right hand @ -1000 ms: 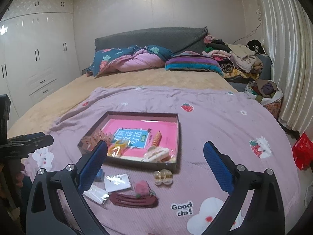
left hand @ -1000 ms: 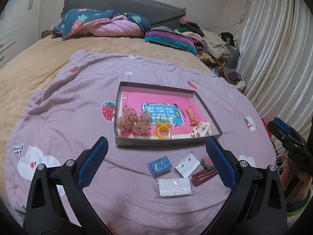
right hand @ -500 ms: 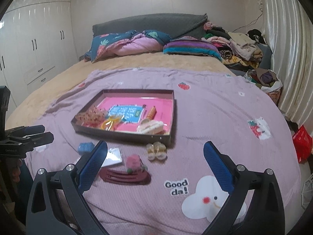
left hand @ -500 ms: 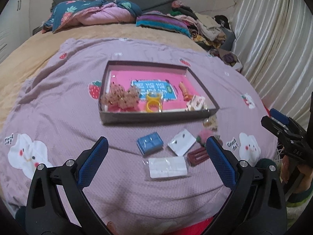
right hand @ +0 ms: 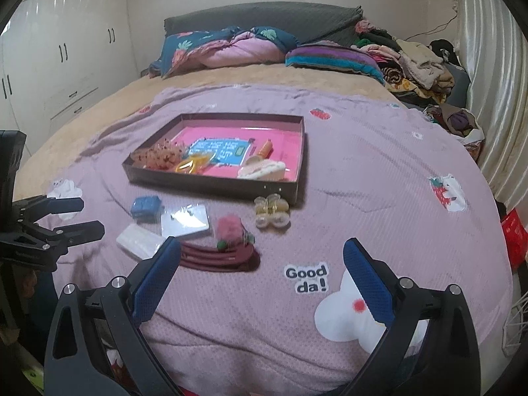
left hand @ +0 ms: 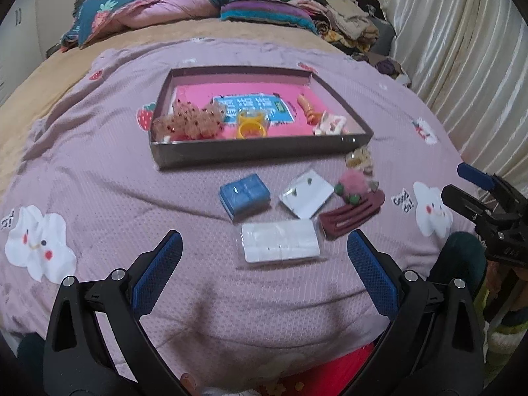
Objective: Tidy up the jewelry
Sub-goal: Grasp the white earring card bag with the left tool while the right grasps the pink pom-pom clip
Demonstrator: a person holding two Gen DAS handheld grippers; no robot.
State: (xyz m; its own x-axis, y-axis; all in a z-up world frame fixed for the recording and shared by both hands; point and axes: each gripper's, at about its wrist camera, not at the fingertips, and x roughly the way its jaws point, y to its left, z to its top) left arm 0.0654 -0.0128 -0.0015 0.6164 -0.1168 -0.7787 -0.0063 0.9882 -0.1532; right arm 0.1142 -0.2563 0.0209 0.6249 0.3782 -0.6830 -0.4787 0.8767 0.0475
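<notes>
A shallow dark box point(left hand: 257, 151) point(right hand: 211, 183) with a pink floor lies on the purple blanket and holds a fluffy bow, a yellow ring point(left hand: 252, 128), an orange clip and a pale clip. In front of it lie a blue case point(left hand: 245, 194) point(right hand: 146, 207), a white card point(left hand: 307, 193), a clear packet point(left hand: 280, 242), a dark red hair clip point(left hand: 351, 214) point(right hand: 217, 257) with a pink pompom point(right hand: 229, 227), and a clear yellow claw clip point(right hand: 272, 211). My left gripper point(left hand: 264, 275) is open and empty, just short of the packet. My right gripper point(right hand: 262, 279) is open and empty, near the red clip.
The bed carries a tan sheet, a rolled quilt point(right hand: 231, 49) and a striped pillow at the head. Clothes are heaped at the back right point(right hand: 412, 62). Curtains hang along the right side point(left hand: 462, 49). White wardrobes point(right hand: 49, 66) stand to the left.
Both grippers have moved forward and down toward the loose items in front of the box, which now look larger and nearer. Both stay open and empty.
</notes>
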